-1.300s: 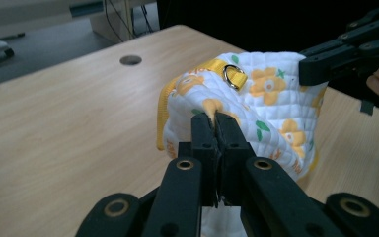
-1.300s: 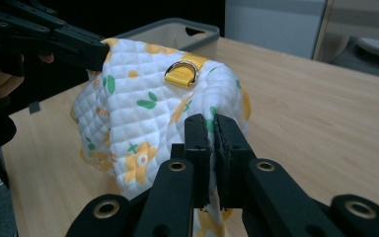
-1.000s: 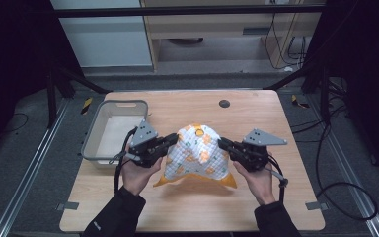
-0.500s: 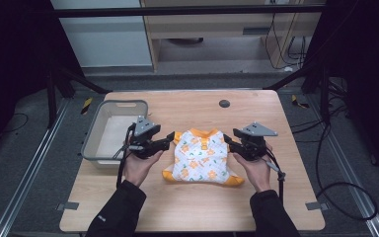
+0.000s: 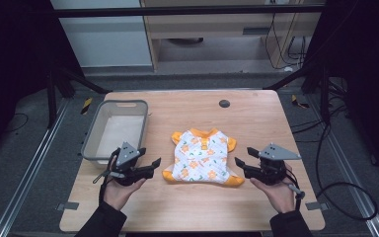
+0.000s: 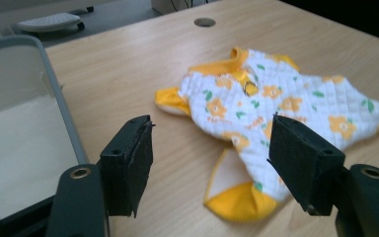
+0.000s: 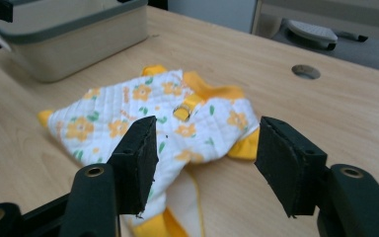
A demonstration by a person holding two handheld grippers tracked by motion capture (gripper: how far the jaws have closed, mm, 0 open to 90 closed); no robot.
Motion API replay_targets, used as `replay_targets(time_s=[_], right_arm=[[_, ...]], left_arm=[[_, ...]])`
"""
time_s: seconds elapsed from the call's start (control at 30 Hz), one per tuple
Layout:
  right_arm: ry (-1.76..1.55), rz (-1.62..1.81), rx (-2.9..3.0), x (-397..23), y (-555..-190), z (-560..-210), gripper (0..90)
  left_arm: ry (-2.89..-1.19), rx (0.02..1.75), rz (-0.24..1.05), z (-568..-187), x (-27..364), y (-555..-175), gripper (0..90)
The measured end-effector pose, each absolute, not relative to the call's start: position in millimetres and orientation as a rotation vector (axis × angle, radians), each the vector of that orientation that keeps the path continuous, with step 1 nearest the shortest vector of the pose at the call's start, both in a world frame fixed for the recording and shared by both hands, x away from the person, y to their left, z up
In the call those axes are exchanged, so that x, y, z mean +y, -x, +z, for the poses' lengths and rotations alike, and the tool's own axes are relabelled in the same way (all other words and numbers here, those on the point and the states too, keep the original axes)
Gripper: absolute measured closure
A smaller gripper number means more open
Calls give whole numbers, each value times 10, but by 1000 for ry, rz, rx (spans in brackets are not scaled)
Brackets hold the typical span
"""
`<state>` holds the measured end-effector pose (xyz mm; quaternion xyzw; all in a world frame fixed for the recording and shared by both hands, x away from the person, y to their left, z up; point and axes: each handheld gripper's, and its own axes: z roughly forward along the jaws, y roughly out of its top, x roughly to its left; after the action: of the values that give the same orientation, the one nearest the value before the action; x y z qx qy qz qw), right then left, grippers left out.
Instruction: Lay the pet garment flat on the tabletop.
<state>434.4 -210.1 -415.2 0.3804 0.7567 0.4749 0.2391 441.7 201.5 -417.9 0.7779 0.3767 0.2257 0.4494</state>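
While the high view is looking down on the wooden table [image 5: 256,118], a small quilted garment [image 5: 201,156], white with orange flowers and orange trim, is lying flat near the table's middle, just to the right of a grey plastic basin [image 5: 93,136] that is sitting at the table's left side. The left gripper [image 5: 153,165] is resting low beside the garment's lower left corner and the right gripper [image 5: 242,163] beside its lower right corner, each in a hand coming up from the bottom edge; both sets of jaws have just been opening and are now standing wide, with nothing between them, though at this size it is hard to say whether the tips are grazing the orange hem. A dark round hole [image 5: 224,103] is showing in the tabletop beyond the garment. In the left gripper view, the left gripper [image 6: 211,163] is holding its two black pads far apart over bare wood, the garment [image 6: 286,98] is spreading out ahead and to the right, its orange corner lying between the jaws without being pinched, and the basin [image 6: 61,113] is standing at the left. In the right gripper view, the right gripper [image 7: 206,163] is likewise gaping wide, gripping nothing, with the garment [image 7: 143,111] lying beyond and under its jaws and the basin [image 7: 79,34] sitting farther off at upper left.
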Motion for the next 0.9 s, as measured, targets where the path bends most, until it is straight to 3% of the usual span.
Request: replay_targets(time_s=[0.47,0.67,0.8,0.9], right_arm=[[-1087,1215,2256,-2117,-4208,-4731,394],[-1070,1168,2322,-2053,-4241,-4857,456],[-1071,1174,2333,-2004,-4242,-4875,536],[-1063,1169,2379,-1921,-4263,-4916,604]], left_arm=[[-2114,918,507,-4723,1883,-4390,329],[-2154,879,484,-4798,1773,-4398,334],[-2189,849,465,-4846,1693,-4426,384],[-2234,828,473,-4890,1630,-4440,477]])
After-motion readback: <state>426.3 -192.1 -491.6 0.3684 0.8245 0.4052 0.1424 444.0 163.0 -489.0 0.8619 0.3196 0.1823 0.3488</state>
